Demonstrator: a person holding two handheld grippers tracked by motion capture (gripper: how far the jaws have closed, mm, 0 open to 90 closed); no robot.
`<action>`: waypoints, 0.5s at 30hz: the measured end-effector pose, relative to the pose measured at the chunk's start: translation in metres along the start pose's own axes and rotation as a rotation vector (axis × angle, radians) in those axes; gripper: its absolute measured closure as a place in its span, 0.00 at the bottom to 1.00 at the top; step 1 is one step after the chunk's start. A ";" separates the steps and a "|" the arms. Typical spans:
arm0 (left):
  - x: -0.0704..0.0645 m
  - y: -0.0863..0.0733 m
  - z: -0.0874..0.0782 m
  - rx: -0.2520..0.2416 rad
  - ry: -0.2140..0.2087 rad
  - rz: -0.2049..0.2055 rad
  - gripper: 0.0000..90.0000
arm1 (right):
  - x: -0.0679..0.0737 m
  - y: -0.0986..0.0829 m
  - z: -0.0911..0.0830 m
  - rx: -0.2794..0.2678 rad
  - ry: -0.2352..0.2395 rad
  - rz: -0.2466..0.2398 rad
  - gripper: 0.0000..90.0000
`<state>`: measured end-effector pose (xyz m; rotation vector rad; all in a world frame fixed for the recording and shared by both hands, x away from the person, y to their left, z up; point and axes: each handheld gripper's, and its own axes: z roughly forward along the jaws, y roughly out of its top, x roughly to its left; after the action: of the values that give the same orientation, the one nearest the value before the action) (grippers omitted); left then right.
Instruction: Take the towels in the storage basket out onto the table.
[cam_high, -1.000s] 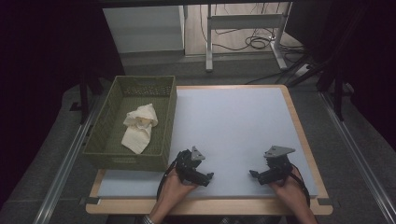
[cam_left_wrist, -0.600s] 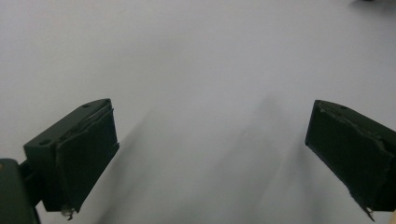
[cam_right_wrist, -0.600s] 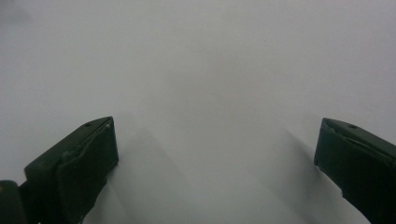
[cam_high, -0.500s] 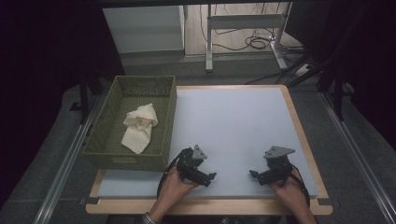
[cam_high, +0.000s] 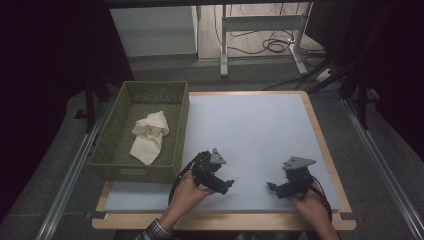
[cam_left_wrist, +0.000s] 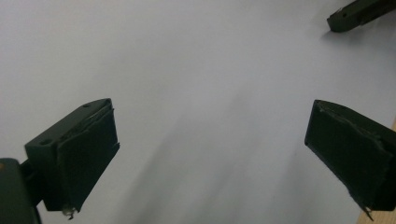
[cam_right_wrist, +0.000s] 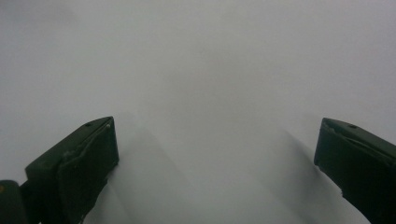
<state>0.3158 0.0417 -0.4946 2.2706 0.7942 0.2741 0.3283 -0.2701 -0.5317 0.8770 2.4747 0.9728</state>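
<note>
Near bench edge, your left tool (cam_high: 226, 184) and right tool (cam_high: 271, 187) rest empty, jaws apart. Cream cloth (cam_high: 149, 135) lies in green basket (cam_high: 181, 131), far left. Pickup not yet begun; reach left.

A smooth, matt, pale blue-grey mat (cam_high: 250, 130) is laid over the table (cam_high: 320, 135), whose rim looks like light wood. The green basket (cam_high: 112, 145) is woven, with a rough, matt weave. A soft, crumpled cream cloth (cam_high: 148, 136) is seen inside it. Matt black plastic is shown by the left gripper (cam_left_wrist: 210, 154) and right gripper (cam_right_wrist: 217, 163).
</note>
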 end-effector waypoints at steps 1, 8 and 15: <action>0.000 0.000 0.000 0.000 0.000 0.000 0.03 | 0.000 0.000 0.000 0.000 0.000 0.000 0.00; 0.004 0.011 -0.004 -0.013 0.002 0.004 0.03 | 0.000 0.000 0.000 0.000 0.000 -0.001 0.00; 0.010 0.030 -0.015 -0.011 0.003 0.019 0.03 | 0.000 0.000 0.000 0.000 0.000 0.000 0.00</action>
<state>0.3316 0.0393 -0.4634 2.2692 0.7717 0.2894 0.3282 -0.2700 -0.5317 0.8773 2.4747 0.9725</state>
